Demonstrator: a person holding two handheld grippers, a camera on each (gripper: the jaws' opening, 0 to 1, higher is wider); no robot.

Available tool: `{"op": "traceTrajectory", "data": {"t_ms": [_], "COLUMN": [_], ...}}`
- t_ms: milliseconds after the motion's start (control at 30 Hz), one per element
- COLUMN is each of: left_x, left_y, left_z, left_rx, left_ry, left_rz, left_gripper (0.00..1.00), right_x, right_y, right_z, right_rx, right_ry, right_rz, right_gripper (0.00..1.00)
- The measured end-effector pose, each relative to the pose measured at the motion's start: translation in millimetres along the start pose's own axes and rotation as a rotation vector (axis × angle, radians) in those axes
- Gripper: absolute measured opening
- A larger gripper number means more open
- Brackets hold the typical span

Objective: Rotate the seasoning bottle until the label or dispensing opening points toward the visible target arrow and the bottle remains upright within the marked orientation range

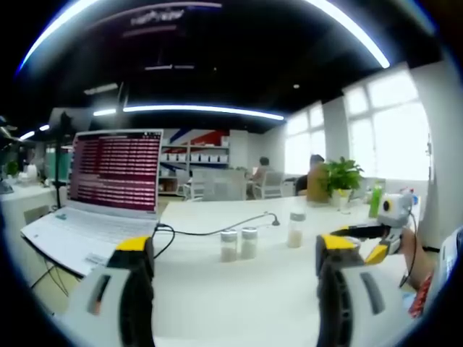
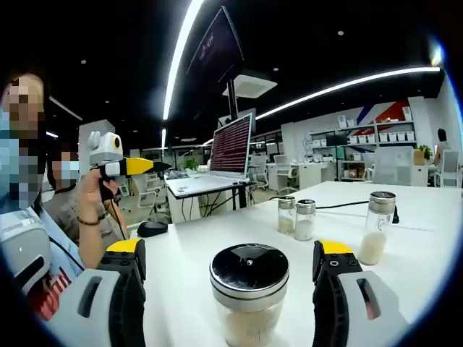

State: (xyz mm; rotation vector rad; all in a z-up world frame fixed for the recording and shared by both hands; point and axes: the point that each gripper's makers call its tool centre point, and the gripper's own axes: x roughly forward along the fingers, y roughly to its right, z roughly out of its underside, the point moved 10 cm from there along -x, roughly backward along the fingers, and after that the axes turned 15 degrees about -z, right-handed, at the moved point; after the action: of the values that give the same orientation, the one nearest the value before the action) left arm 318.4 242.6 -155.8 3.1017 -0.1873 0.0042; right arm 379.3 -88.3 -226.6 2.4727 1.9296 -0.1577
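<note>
The left gripper view sits low over the white surface (image 1: 239, 289), well back from the pair of small shakers (image 1: 239, 243), facing the laptop (image 1: 108, 195) and windows. The right gripper view looks from close above a black-lidded bottle (image 2: 249, 296) toward that same pair (image 2: 296, 217) and laptop (image 2: 230, 148).
</note>
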Motion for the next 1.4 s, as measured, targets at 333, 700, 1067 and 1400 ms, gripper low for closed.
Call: {"op": "traceTrajectory", "data": {"t_ms": [333,700,1067,1400], "left_x": [0.2,0.6,0.8,-1.1], "left_y": [0.2,-2.3,-3.0,-3.9], "left_z": [0.9,0.3,1.1,1.6], "left_rx": [-0.005,-0.005,-0.008,-0.01], "left_ry": [0.001,-0.001,-0.003,-0.001], "left_rz": [-0.003,-0.004,-0.005,-0.008], "left_gripper": [0.98,0.98,0.98,0.98], "right_x": [-5.9,-20.2,-30.8,-17.5], "right_y": [17.7,37.1,54.0,56.1], "right_z": [7.4,2.7,0.6,8.4], "right_rx": [-0.064,-0.027,-0.072,-0.041], "right_ry": [-0.111,0.003,0.02,-0.005], "right_rz": [-0.111,-0.33,-0.427,-0.486], "right_gripper": [0.99,0.98,0.88,0.73]}}
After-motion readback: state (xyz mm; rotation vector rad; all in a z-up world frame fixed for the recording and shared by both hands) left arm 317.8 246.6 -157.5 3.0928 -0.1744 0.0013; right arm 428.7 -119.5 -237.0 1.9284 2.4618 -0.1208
